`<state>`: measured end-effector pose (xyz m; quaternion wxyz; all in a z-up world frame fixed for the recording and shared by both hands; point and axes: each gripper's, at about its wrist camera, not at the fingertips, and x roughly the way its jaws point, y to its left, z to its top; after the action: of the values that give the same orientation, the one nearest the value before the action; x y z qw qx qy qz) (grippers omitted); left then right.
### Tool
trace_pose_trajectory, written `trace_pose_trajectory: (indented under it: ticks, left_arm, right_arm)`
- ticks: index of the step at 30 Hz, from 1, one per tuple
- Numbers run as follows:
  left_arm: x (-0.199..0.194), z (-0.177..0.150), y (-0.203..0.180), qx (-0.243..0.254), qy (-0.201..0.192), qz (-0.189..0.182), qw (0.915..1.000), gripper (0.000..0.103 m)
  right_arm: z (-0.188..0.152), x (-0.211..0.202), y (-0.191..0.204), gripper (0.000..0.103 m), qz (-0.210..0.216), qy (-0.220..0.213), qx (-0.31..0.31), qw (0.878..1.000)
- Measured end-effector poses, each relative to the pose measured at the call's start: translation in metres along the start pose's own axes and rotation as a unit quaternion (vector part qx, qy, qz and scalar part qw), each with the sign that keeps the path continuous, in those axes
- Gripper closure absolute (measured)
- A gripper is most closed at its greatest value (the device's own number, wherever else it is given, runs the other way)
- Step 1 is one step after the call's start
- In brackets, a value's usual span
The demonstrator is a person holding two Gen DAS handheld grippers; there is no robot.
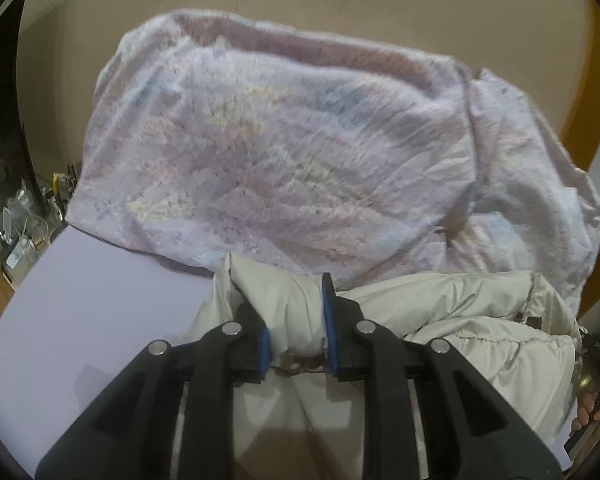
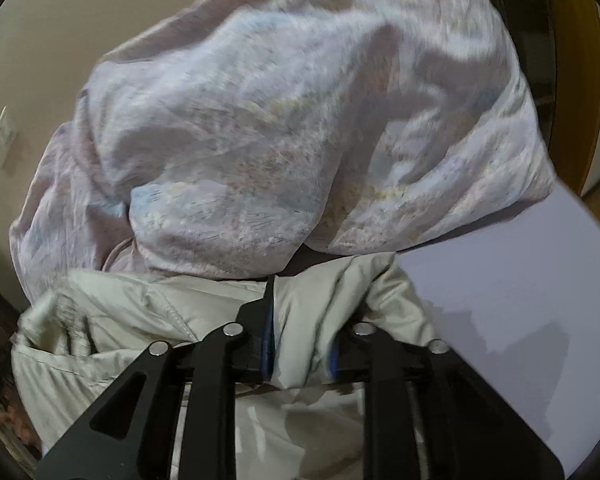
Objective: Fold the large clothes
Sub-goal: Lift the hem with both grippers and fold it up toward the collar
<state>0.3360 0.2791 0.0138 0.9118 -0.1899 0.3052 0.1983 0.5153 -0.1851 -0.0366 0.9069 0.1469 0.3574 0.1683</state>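
A pale cream padded jacket (image 1: 460,320) lies bunched at the near edge of a lilac bed sheet (image 1: 80,320). My left gripper (image 1: 288,308) is shut on a thick fold of it, and the blue pads press the fabric from both sides. In the right wrist view the same jacket (image 2: 140,308) spreads to the left. My right gripper (image 2: 304,320) holds another fold between its pads, and cloth drapes over the right finger and hides part of it. Both views are blurred by motion.
A crumpled pastel floral quilt (image 1: 280,140) (image 2: 280,120) fills the bed behind the jacket. Bare lilac sheet (image 2: 520,280) lies to the right. Small clutter (image 1: 20,216) sits off the bed's left side. A person's fingers (image 1: 592,408) show at the right edge. A wall switch (image 2: 4,132) is on the beige wall.
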Motion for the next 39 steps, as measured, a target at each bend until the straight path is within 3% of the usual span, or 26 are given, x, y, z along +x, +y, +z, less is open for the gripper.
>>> trace_pose_trajectory:
  ticks: [2,5,8,9,10,16,23,26,34,39]
  left_arm:
    - [0.017,-0.001,0.002,-0.009,0.005,0.005,0.9999,0.076]
    - [0.026,-0.001,0.008,-0.026,0.008,0.001,0.9996,0.062]
    - [0.015,0.002,0.011,-0.03,-0.011,-0.01,0.9994,0.036]
    - [0.007,0.003,0.01,-0.026,-0.025,-0.002,0.9993,0.02]
    - [-0.005,0.003,0.009,-0.016,-0.048,0.007,0.9987,0.016]
    - [-0.043,-0.029,-0.01,0.043,-0.062,-0.002,0.9972,0.014]
    - [-0.028,-0.083,-0.049,0.129,-0.044,0.031,0.9902,0.013]
    - [-0.004,-0.088,-0.058,0.141,-0.034,0.063,0.9874,0.013]
    - [0.042,-0.067,-0.064,0.131,-0.03,0.129,0.9825,0.012]
    - [0.066,-0.055,-0.06,0.112,-0.017,0.143,0.9832,0.007]
  right_arm:
    - [0.002,0.011,-0.006,0.064,0.011,0.009,0.028,1.0]
    - [0.005,0.006,-0.009,0.049,0.031,-0.012,0.046,0.998]
    - [0.006,-0.013,-0.004,0.033,0.032,-0.057,0.024,0.998]
    - [0.005,-0.022,0.0,0.03,0.022,-0.076,0.007,0.997]
    - [0.002,-0.03,0.004,0.03,0.019,-0.085,-0.011,0.996]
    - [-0.042,-0.033,0.032,0.031,0.037,-0.032,-0.123,0.991]
    - [-0.088,-0.008,0.079,0.035,-0.005,0.0,-0.256,0.967]
    - [-0.093,0.012,0.088,0.036,-0.032,0.01,-0.262,0.964]
    - [-0.077,0.057,0.089,0.036,-0.07,0.018,-0.213,0.974]
    - [-0.07,0.075,0.084,0.031,-0.075,0.018,-0.186,0.98]
